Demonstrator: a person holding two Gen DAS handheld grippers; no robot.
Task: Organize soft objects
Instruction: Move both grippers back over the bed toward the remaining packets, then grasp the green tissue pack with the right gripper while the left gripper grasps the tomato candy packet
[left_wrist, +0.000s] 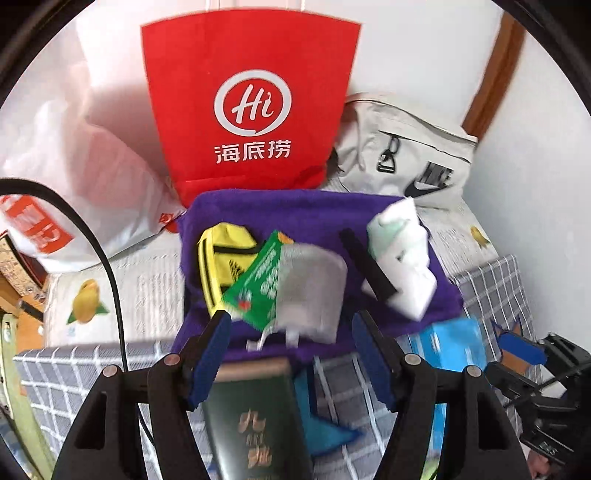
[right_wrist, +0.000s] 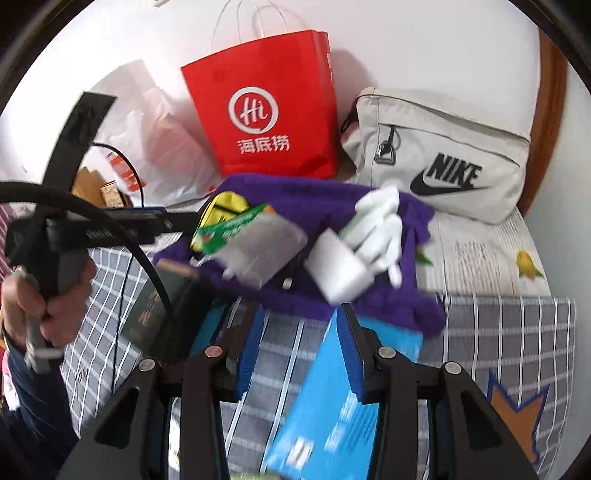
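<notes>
A purple towel (left_wrist: 295, 206) (right_wrist: 321, 199) lies on the bed with small items on it: a yellow pouch (left_wrist: 221, 251) (right_wrist: 225, 205), a green packet (left_wrist: 258, 284) (right_wrist: 229, 229), a grey translucent pack (left_wrist: 310, 291) (right_wrist: 262, 247) and white foam pieces (left_wrist: 402, 258) (right_wrist: 373, 229). My left gripper (left_wrist: 291, 354) is open at the towel's near edge, above a dark green box (left_wrist: 255, 417). My right gripper (right_wrist: 303, 347) is open beside a blue box (right_wrist: 332, 410) lying just in front of the towel.
A red paper bag (left_wrist: 251, 99) (right_wrist: 269, 107) stands against the wall behind the towel, a grey Nike bag (left_wrist: 406, 155) (right_wrist: 439, 158) to its right, white plastic bags (left_wrist: 74, 177) to its left. The checked sheet (right_wrist: 498, 332) covers the bed. The other gripper shows at each view's edge.
</notes>
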